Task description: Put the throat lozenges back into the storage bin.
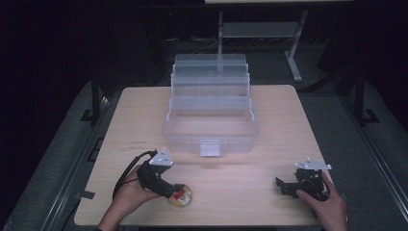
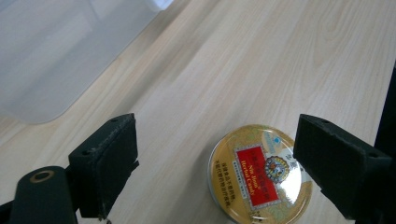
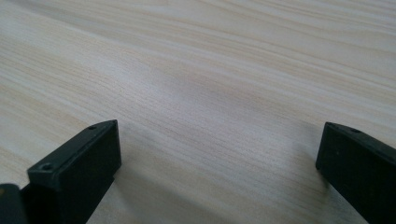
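While the left gripper (image 2: 215,163) hangs over the round gold tin (image 2: 260,173), its 2 jaws stand wide apart, 1 on each side of the tin. The right-hand jaw sits just beside the tin's rim; the left-hand jaw is well apart from it. No contact can be confirmed. The tin lies flat on the wooden table (image 1: 288,120), lid up, red label showing, near the front edge on the person's left, as the high view shows at (image 1: 181,196).

Judged step: approach and straddle before a grasp. The tin is not yet held.

Next move, as judged:
1. Shift the left gripper so the tin is centred between the 2 jaws.
2. Lower until the pads meet the tin's side wall, not the lid.
3. Close evenly; the low, smooth wall may slip.

The clear plastic box (image 1: 210,130), its tiers folded back and its tub open, stands near the middle of the table and looks the probable destination.

The right gripper (image 3: 219,154) rests over bare table on the right, jaws apart, holding nothing.
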Action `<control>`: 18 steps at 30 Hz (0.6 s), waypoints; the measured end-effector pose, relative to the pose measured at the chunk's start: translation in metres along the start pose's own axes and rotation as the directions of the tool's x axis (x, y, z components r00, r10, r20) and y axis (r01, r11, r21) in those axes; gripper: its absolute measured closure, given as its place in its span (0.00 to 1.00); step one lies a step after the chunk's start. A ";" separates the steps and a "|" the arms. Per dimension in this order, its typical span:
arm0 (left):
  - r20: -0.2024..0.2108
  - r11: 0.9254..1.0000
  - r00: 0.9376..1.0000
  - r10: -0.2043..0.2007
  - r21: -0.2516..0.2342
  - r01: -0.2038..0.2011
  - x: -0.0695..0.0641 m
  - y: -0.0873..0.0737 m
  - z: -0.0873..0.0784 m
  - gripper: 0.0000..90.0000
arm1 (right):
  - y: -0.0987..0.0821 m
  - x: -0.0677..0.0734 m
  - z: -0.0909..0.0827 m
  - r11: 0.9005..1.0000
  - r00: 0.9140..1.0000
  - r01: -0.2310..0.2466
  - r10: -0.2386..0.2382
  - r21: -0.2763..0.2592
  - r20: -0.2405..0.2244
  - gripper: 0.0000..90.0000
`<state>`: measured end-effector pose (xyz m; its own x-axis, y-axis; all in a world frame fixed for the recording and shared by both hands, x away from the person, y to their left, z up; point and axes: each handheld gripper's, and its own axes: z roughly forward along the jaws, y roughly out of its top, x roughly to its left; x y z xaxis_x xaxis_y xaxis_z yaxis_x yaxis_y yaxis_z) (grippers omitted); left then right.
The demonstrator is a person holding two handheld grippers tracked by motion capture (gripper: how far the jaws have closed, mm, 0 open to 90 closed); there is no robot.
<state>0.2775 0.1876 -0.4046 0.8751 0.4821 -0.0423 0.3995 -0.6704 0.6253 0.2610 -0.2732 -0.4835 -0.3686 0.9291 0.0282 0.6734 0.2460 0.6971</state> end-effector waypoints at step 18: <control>0.046 0.997 0.997 0.060 0.050 -0.062 -0.013 0.008 0.017 0.15 | 0.000 0.000 0.000 1.000 1.000 0.000 0.000 0.000 0.000 0.00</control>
<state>0.2743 0.1667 -0.4119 0.9089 0.4150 -0.0406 0.3579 -0.7265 0.5866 0.2610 -0.2732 -0.4835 -0.3684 0.9292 0.0284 0.6735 0.2457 0.6971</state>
